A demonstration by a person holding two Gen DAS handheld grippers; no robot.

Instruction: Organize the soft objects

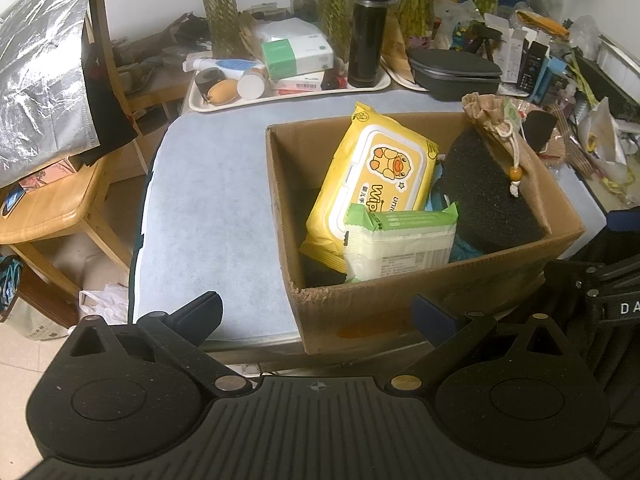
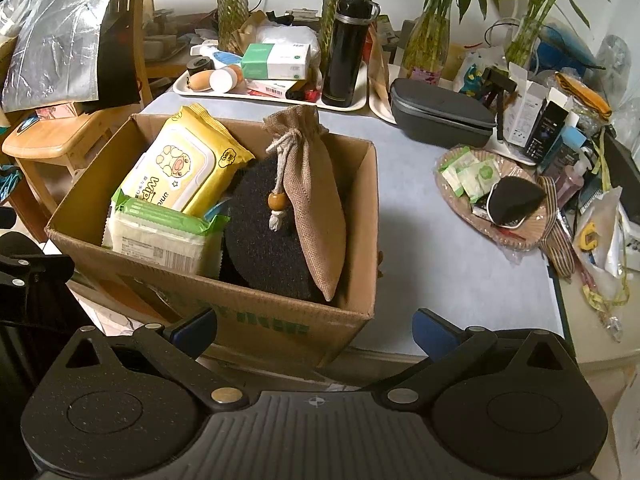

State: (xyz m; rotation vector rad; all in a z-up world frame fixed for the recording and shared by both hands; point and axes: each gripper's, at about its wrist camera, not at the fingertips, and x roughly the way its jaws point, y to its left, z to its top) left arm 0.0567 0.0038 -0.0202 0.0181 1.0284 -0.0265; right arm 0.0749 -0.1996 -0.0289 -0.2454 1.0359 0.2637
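Note:
A cardboard box (image 1: pixel 440 304) (image 2: pixel 280 320) stands on the light blue table. In it lie a yellow wipes pack (image 1: pixel 372 176) (image 2: pixel 180 164), a green-and-white tissue pack (image 1: pixel 400 240) (image 2: pixel 160 232), a black sponge (image 1: pixel 488 196) (image 2: pixel 260 236) and a burlap drawstring pouch (image 1: pixel 500 128) (image 2: pixel 316 200). My left gripper (image 1: pixel 320 316) is open and empty, in front of the box's near wall. My right gripper (image 2: pixel 316 332) is open and empty, at the box's near right corner.
A woven plate (image 2: pixel 516 236) with small green sachets and a black pad lies right of the box. A grey case (image 2: pixel 440 114), a tray (image 2: pixel 352 104) with a black flask (image 2: pixel 348 48), vases and boxes crowd the far edge. A wooden chair (image 1: pixel 52 208) stands left.

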